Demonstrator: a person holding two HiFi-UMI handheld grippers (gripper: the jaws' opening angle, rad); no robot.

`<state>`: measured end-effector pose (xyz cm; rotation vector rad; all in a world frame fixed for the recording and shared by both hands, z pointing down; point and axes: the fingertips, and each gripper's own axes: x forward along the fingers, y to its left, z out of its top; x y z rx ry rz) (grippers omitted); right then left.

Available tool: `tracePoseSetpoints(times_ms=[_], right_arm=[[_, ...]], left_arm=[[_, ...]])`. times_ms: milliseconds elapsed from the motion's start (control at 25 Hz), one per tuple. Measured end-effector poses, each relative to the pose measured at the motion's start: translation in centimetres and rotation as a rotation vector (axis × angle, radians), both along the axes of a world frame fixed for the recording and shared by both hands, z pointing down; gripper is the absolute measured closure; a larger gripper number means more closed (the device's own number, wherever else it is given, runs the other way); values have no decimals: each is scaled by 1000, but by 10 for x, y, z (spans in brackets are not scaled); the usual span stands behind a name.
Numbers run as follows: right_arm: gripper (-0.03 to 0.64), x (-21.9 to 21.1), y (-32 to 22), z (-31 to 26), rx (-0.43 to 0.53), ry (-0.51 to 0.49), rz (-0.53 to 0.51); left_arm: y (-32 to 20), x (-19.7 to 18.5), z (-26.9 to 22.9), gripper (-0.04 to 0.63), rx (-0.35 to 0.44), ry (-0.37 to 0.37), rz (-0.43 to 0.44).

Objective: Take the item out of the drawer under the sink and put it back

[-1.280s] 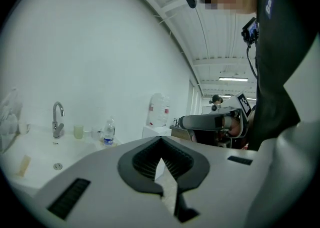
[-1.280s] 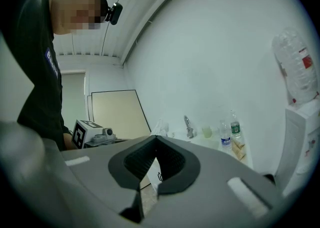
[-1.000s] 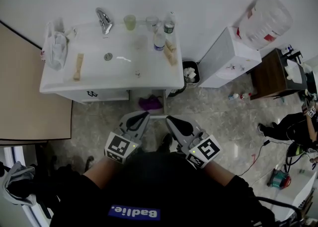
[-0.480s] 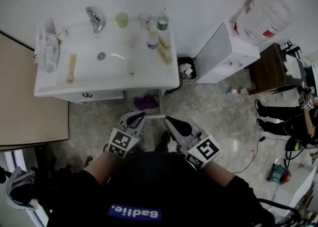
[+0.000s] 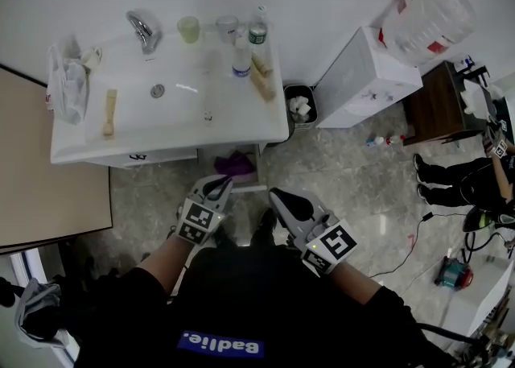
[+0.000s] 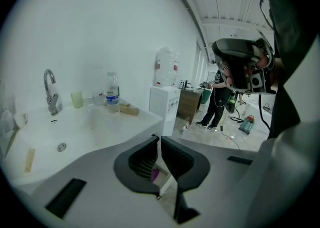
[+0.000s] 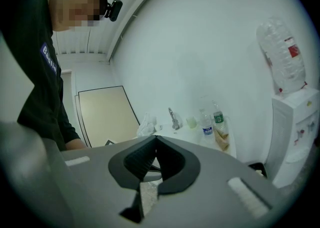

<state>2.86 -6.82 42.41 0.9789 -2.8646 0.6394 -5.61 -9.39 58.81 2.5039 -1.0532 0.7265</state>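
Observation:
A purple item [image 5: 236, 163] lies in the open white drawer [image 5: 251, 188] below the white sink [image 5: 80, 147]. My left gripper [image 5: 223, 183] hangs low just in front of that drawer, shut with nothing in it. In the left gripper view its jaws [image 6: 159, 140] meet at the tips, and the purple item [image 6: 154, 174] shows through the gap below them. My right gripper [image 5: 276, 195] floats beside it to the right, over the floor. In the right gripper view its jaws [image 7: 155, 140] are pressed together and empty.
On the sink top stand a faucet [image 5: 142, 31], a cup [image 5: 188, 28], bottles [image 5: 241, 56] and a wooden brush [image 5: 108, 112]. A small bin [image 5: 299, 107] and a water dispenser [image 5: 366, 76] stand to the right. A door [image 5: 48, 189] is at the left, and a person [image 5: 463, 189] at the far right.
My left gripper has sunk lower and moved toward the drawer under the sink. The right gripper has shifted only slightly. Both stay shut.

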Motion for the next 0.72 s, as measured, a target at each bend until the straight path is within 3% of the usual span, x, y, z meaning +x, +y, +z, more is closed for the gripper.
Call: tracePoseSetpoints(times_ms=[360,440,720], right_arm=[[615,7,-4,20,-33,32,26],[615,7,-5,21,-28,34,28],[615,11,-2,31,-48,54,46]], left_arm=[[-11,-4,60,584,-71,-111,55],[-14,-4,70,546,-86,-127,60],[-21,0,106,515,-122,-190,111]])
